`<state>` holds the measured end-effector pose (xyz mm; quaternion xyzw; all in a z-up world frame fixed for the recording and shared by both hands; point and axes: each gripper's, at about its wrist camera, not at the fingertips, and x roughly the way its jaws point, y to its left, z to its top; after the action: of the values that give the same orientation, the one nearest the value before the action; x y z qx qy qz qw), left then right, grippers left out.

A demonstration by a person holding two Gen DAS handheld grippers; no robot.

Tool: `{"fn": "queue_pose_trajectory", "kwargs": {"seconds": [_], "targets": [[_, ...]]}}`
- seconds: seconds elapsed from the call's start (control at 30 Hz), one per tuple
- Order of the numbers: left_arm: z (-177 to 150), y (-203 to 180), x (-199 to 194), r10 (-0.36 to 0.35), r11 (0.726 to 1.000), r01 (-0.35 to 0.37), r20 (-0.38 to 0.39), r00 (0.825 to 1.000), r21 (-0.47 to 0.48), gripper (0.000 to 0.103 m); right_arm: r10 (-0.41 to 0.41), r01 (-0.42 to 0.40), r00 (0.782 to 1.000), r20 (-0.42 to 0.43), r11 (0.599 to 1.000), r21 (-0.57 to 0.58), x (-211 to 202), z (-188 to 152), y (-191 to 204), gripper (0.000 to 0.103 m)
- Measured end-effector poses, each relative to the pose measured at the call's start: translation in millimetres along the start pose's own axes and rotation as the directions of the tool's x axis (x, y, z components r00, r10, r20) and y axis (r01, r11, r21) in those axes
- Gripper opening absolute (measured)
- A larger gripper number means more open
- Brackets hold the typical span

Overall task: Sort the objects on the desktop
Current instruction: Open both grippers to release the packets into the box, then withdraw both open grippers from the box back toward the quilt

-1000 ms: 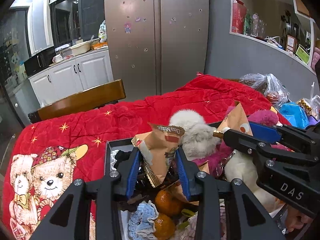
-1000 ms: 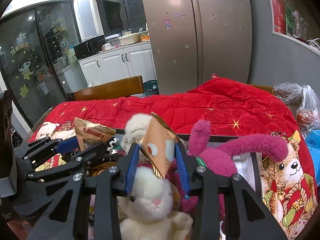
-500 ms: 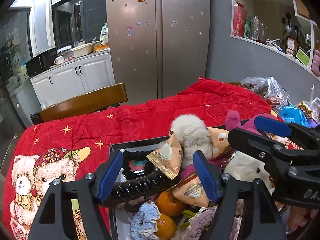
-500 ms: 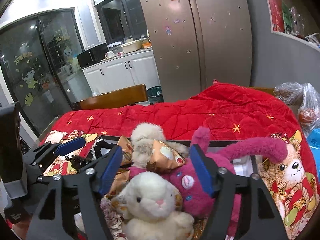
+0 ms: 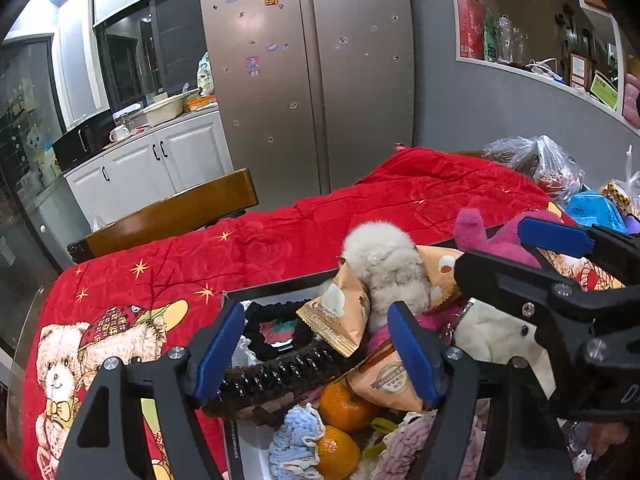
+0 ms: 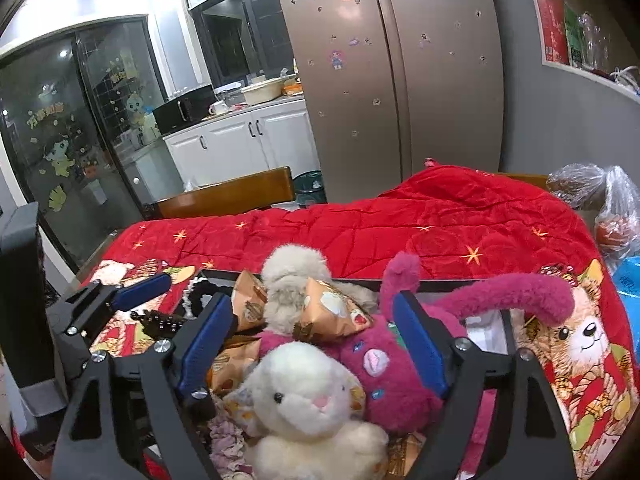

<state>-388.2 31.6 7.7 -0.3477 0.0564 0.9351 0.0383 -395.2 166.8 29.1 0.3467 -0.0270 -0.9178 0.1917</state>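
**Both grippers standing empty over an overfilled box**

While the two tools are hovering above the box (image 5: 276,286), neither is carrying anything. The left gripper (image 5: 316,354) is standing wide, blue pads apart, with only the heap showing in the gap. The right gripper (image 6: 314,344) is opening further at this moment; nothing is pressed between its pads, though the toys are lying in view between them.

Snack packets are resting on top of the pile, not down in it:
- one tan snack packet (image 5: 338,318) is leaning against the grey plush (image 5: 386,266), above the black coil hair tie (image 5: 280,374);
- a second packet (image 6: 330,312) is lying across the grey plush and the magenta plush (image 6: 400,364), just behind the white rabbit (image 6: 308,404).

Judgement: they are sitting high because the box is already crowded, so the soft toys are holding them up. Both look loosely balanced and may slide.

Lower in the left view, two oranges (image 5: 340,404) and knitted pieces are filling the near corner. The box is sitting on the red quilt (image 5: 360,216), with much of the quilt around it lying bare, so most items appear already gathered.
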Motion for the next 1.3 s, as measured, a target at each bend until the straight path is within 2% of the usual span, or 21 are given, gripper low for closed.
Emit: {"fn": "queue_pose_trajectory", "kwargs": {"seconds": [0.23,0.4,0.5,0.57,0.67,0.83,0.93,1.03,1.1,1.17,1.3], "targets": [[0.4,4.7,-2.1,-0.009,1.0,0.009,0.002,1.0,-0.018,0.076,0.006,-0.006,1.0,0.003,1.0,-0.008,-2.9,1.1,1.0,0.091],[5.2,11.7,-14.4,-0.058,0.996,0.062,0.05,0.997,-0.066,0.076,-0.005,0.005,1.0,0.014,1.0,-0.012,-9.0,3.8,2.6,0.099],[8.8,14.1,-25.4,-0.123,0.988,0.131,0.091,0.988,-0.079,0.076,0.011,-0.011,1.0,0.028,1.0,0.004,-14.8,5.5,1.5,0.1],[10.0,16.5,-31.0,-0.147,0.982,0.158,0.112,0.983,-0.099,0.081,0.018,-0.018,0.999,0.041,1.0,0.006,-22.7,8.2,1.6,0.101],[12.7,19.8,-38.4,-0.169,0.975,0.186,0.14,0.976,-0.118,0.082,0.019,-0.017,0.998,0.065,1.0,-0.022,-36.3,11.1,6.1,0.103],[19.4,26.5,-60.1,-0.222,0.954,0.254,0.195,0.955,-0.16,0.083,0.016,-0.003,0.985,0.17,0.997,-0.074,-71.3,17.3,20.1,0.103],[22.3,29.6,-77.4,-0.239,0.936,0.286,0.23,0.943,-0.203,0.083,0.032,-0.015,0.979,0.203,0.997,-0.082,-97.1,21.0,27.8,0.103],[23.0,32.2,-102.4,-0.218,0.931,0.271,0.222,0.95,-0.246,0.083,0.07,-0.057,0.967,0.243,0.997,-0.059,-128.6,17.6,31.9,0.103],[15.8,33.0,-126.8,-0.216,0.93,0.28,0.262,0.941,-0.237,0.084,0.077,-0.061,0.963,0.258,0.996,-0.067,-151.6,12.7,34.6,0.103],[7.9,29.9,-151.3,-0.199,0.943,0.266,0.3,0.933,-0.201,0.085,0.069,-0.049,0.958,0.279,0.996,-0.079,-175.0,7.5,35.2,0.103],[-7.9,12.3,-187.3,-0.148,0.977,0.189,0.32,0.936,-0.102,0.085,0.068,-0.042,0.951,0.301,0.995,-0.09,-222.0,-8.5,33.0,0.103]]}}
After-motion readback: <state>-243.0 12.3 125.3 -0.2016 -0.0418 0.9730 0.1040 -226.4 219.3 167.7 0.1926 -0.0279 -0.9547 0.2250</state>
